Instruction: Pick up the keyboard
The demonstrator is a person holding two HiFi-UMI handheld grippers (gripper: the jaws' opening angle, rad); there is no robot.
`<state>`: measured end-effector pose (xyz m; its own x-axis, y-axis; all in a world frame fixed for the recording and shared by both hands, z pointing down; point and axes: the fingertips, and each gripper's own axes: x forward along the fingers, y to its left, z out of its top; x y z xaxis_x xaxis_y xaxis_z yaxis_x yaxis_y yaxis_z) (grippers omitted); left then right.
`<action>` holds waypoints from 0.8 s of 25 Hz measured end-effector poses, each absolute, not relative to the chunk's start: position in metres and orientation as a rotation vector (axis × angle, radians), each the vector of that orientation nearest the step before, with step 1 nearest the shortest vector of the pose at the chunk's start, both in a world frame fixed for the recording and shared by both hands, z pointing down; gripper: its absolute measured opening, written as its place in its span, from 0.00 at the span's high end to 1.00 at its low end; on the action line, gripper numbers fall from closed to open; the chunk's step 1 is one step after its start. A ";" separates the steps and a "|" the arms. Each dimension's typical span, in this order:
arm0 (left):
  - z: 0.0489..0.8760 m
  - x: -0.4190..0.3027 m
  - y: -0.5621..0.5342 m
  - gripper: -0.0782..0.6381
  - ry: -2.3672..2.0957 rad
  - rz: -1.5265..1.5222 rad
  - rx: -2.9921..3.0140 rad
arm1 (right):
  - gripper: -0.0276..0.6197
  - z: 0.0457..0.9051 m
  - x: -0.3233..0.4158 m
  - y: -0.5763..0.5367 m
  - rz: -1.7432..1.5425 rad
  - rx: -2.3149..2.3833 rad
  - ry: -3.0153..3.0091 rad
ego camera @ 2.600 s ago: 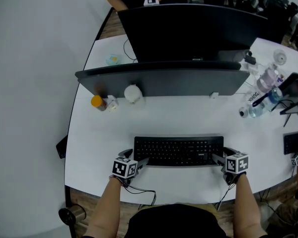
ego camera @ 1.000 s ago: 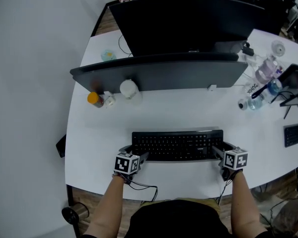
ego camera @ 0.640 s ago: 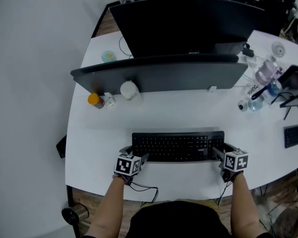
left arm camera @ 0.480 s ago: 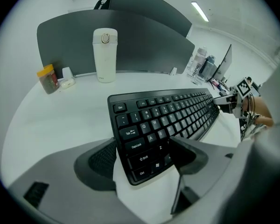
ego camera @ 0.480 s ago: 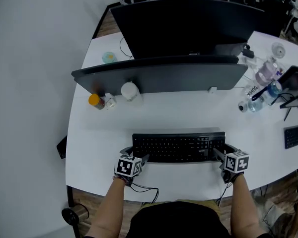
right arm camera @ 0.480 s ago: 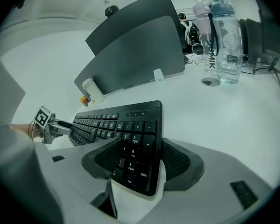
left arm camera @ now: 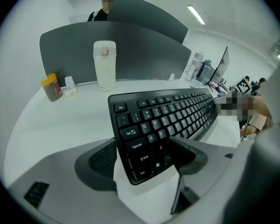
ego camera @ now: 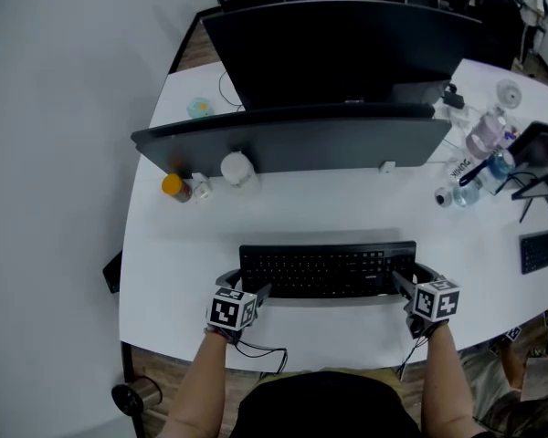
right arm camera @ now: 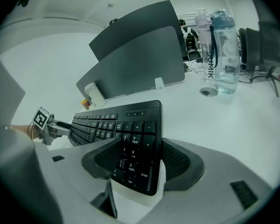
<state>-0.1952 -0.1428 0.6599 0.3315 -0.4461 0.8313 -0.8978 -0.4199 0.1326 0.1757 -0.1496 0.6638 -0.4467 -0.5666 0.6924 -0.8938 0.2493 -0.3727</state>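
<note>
Jaws of our left gripper (ego camera: 247, 286) and right gripper (ego camera: 409, 281) span the black keyboard's (ego camera: 327, 267) ends on the white desk (ego camera: 329, 210) in the head view. Left gripper view: pads clamp its Ctrl end. Right gripper view: pads pinch the numpad end. We judge it stiff, light and slick, so both ends need an even grip.

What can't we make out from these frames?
1. Whether the keyboard is off the desk: head view looks straight down; in both gripper views the jaws cover its ends.
2. What lies past its far end, left gripper view: mosaic patch.
3. Jar label: too small in every view.
4. Desk behind the divider: hidden in both gripper views.
</note>
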 end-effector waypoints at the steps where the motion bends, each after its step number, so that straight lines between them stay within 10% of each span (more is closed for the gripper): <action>1: 0.655 -0.195 -0.144 0.40 -1.184 0.977 2.013 | 0.53 0.659 0.176 -0.150 1.047 1.338 -2.118; 20: 0.576 -0.197 -0.168 0.41 -1.330 0.870 2.151 | 0.53 0.577 0.175 -0.175 0.860 1.426 -2.255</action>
<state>-0.1969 -0.1677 0.5758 0.3315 -0.6109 0.7189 -0.9036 -0.4247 0.0558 0.1754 -0.1752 0.5766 -0.4404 -0.6934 0.5704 -0.8971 0.3144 -0.3104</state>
